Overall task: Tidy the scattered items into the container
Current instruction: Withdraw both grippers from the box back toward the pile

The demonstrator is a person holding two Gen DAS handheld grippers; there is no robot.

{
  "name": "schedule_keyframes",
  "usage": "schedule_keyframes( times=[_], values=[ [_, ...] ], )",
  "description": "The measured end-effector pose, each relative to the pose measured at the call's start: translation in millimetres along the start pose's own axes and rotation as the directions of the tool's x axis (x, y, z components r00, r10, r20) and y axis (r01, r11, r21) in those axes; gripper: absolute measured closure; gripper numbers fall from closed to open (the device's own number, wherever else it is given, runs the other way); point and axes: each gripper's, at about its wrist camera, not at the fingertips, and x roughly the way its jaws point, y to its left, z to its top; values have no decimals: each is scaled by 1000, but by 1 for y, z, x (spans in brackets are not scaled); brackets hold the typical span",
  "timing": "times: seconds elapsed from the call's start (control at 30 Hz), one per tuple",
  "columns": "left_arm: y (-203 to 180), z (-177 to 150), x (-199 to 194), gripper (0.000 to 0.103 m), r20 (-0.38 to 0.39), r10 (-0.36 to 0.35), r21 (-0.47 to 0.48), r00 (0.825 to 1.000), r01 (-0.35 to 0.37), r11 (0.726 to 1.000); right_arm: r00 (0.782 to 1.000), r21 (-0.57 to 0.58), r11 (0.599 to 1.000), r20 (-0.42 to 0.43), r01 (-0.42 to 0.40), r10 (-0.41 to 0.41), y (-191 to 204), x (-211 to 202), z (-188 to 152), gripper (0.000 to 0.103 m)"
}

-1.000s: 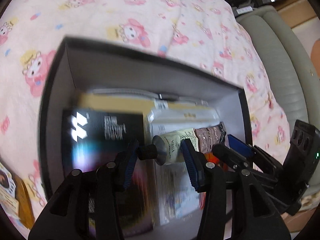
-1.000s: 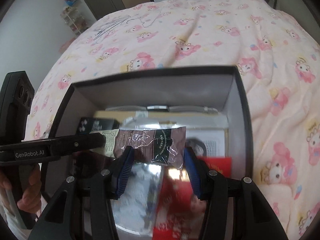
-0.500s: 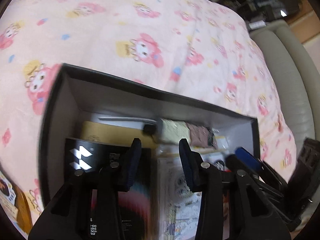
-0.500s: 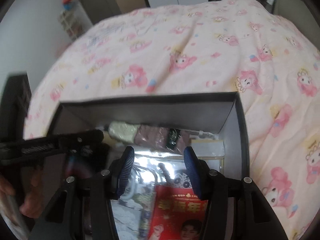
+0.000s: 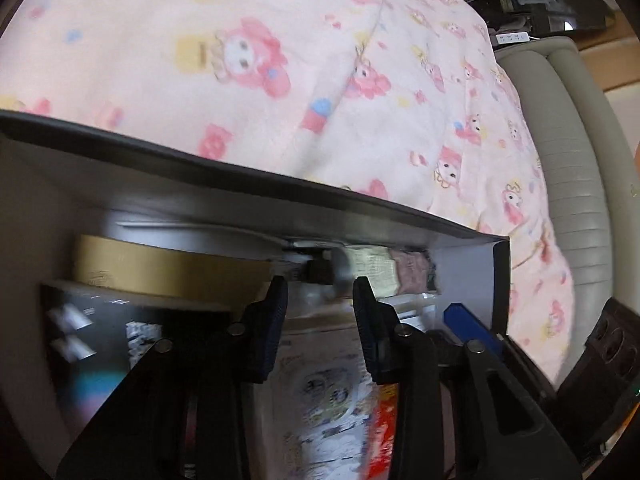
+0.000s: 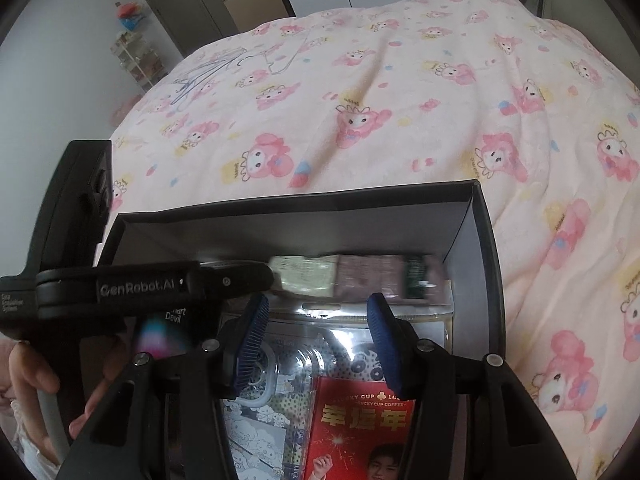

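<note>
A black box [image 5: 280,184] [image 6: 280,204] sits on the pink cartoon blanket. A cream-and-brown tube [image 5: 376,268] [image 6: 352,276] with a black cap lies inside along the far wall. My left gripper [image 5: 320,292] hovers low in the box just short of the cap. Its jaws are closing, and nothing is between them. My right gripper [image 6: 318,308] stands open and empty above a clear cartoon packet [image 6: 280,360] and a red coffee packet [image 6: 360,420]. The left gripper [image 6: 160,286] reaches in from the left.
Also in the box are a brown carton [image 5: 160,264] and a black carton [image 5: 100,340]. A cream padded headboard [image 5: 568,160] runs on the right. Wire hangers [image 6: 208,68] lie far off on the blanket. A person's hand [image 6: 32,376] grips the left handle.
A second ago both grippers held the tube over the box, and both have let go of it. It now lies by the far wall. The left gripper moved deeper and its jaws narrowed.
</note>
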Motion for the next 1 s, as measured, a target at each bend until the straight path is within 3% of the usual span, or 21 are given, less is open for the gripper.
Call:
schedule_keyframes(
  times=[0.2,0.27,0.33,0.53,0.77,0.9,1.0],
  values=[
    [-15,-40,-67,67,114,31,113,993,-44,993,993,58,995,81,80,-84,1,-43,-14,55],
    [-24,-61,-91,57,160,37,155,986,-62,986,990,74,995,113,71,-79,5,-64,-22,52],
    [-34,-81,-112,55,200,27,183,979,-65,981,988,57,997,145,49,-57,15,-82,-27,50],
    [-42,-139,-163,56,273,75,236,959,-143,961,975,14,999,220,39,-41,56,-132,-68,44],
    [-25,-200,-209,57,303,124,268,945,-209,940,972,-57,998,235,31,-17,106,-160,-116,44],
    [0,-225,-232,57,295,102,231,950,-174,957,974,-103,995,226,-1,24,136,-167,-138,44],
    [20,-239,-249,57,311,119,203,943,-188,961,975,-146,989,212,-29,60,162,-166,-150,44]
  ],
)
